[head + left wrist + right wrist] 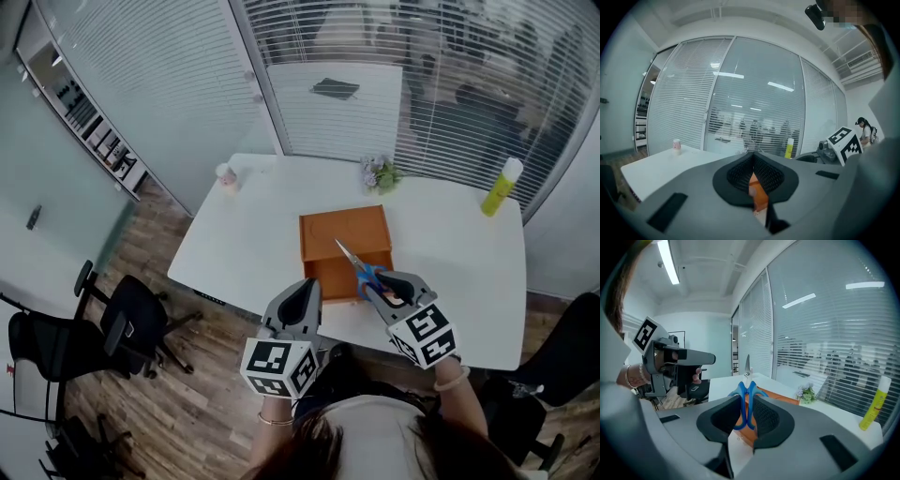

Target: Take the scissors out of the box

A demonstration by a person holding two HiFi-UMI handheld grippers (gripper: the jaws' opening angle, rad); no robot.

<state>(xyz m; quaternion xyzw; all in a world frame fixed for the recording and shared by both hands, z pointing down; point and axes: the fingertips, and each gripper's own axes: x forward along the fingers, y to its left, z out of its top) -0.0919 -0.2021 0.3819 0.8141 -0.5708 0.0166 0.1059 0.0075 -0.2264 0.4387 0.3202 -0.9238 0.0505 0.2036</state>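
An open orange box (343, 246) sits in the middle of the white table (459, 258). My right gripper (382, 289) is shut on the scissors' (367, 274) blue handles, and it holds them above the box's front right part with the steel blades pointing up and away. In the right gripper view the blue handles (745, 397) stand upright between the pads of that gripper (746, 405). My left gripper (307, 298) hovers by the box's front left corner, jaws together with nothing held. Through the slit of the left gripper (753, 174) a strip of the orange box (758, 194) shows.
A yellow bottle (502, 186) stands at the table's far right. A small plant (378, 173) and a pink-and-white cup (226, 175) stand along the far edge. Black office chairs (131, 323) stand on the wooden floor to the left, and glass walls with blinds lie beyond.
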